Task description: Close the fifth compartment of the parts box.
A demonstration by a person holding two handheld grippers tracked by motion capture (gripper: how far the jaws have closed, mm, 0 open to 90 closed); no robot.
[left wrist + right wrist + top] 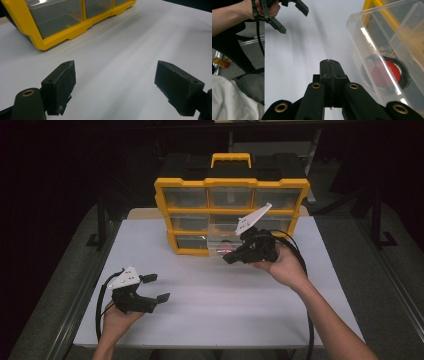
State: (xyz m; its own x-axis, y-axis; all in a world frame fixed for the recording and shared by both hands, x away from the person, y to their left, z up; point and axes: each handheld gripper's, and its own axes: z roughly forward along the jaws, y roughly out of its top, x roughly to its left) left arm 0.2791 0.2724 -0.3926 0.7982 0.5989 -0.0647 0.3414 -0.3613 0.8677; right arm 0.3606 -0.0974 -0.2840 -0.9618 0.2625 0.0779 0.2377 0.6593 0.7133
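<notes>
Nearest in the high view, two forearms come in from the bottom edge, each hand holding a gripper over the white table. On the near left the left gripper is held low over the tabletop, well short of the organiser, with its jaws spread wide apart and nothing between them; the left gripper view shows the two black pads standing well apart with only bare white surface in the gap.

Farther in and to the right, the right gripper is held just in front of the yellow drawer organiser. Its jaws are pressed together, pad against pad, with nothing gripped, as the right gripper view shows plainly. Its tips point left, toward the open clear drawer, which is pulled out from the lower middle of the organiser and juts toward the near side. Inside that drawer lies a round red and black object, seen through the clear wall just beside the closed tips; what it is cannot be told.

At the far end the organiser stands upright on the table, its yellow handle on top.
</notes>
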